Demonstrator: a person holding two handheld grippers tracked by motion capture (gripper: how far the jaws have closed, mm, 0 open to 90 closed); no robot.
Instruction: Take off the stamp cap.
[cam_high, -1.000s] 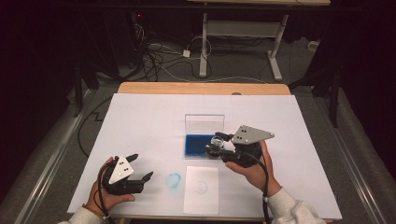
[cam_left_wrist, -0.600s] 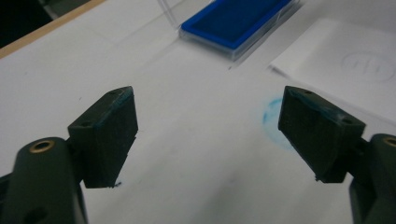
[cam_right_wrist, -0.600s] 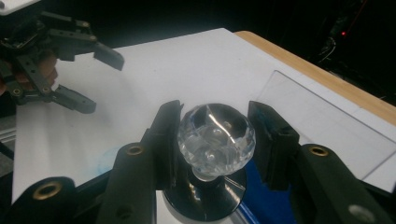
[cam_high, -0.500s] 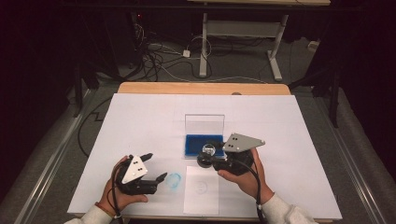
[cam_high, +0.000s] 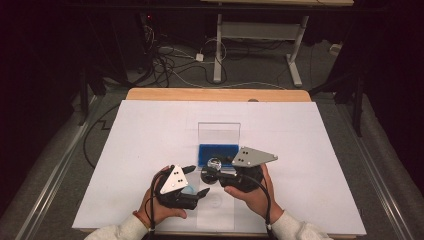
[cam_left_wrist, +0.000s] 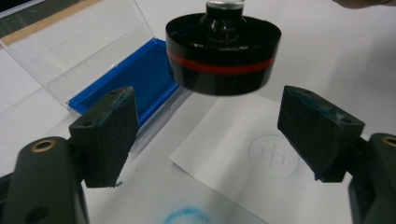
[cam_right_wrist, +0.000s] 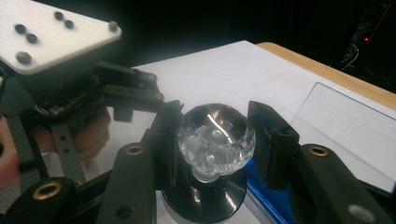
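My right gripper (cam_right_wrist: 212, 140) clamps stamp's (cam_left_wrist: 223, 51) crystal knob (cam_right_wrist: 215, 140), frame center, above paper (cam_left_wrist: 247, 163). My left gripper (cam_left_wrist: 205, 135) gapes wide, empty, w/ ink pad (cam_left_wrist: 140, 79) upper left.

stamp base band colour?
Red, on the black stamp base; clearest in the left gripper view.

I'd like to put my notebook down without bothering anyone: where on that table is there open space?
The white sheet is bare along its left side, its right side, and the far strip beyond the ink pad's clear lid. It is crowded at the near middle, where both tools, the stamp and the small paper sit.
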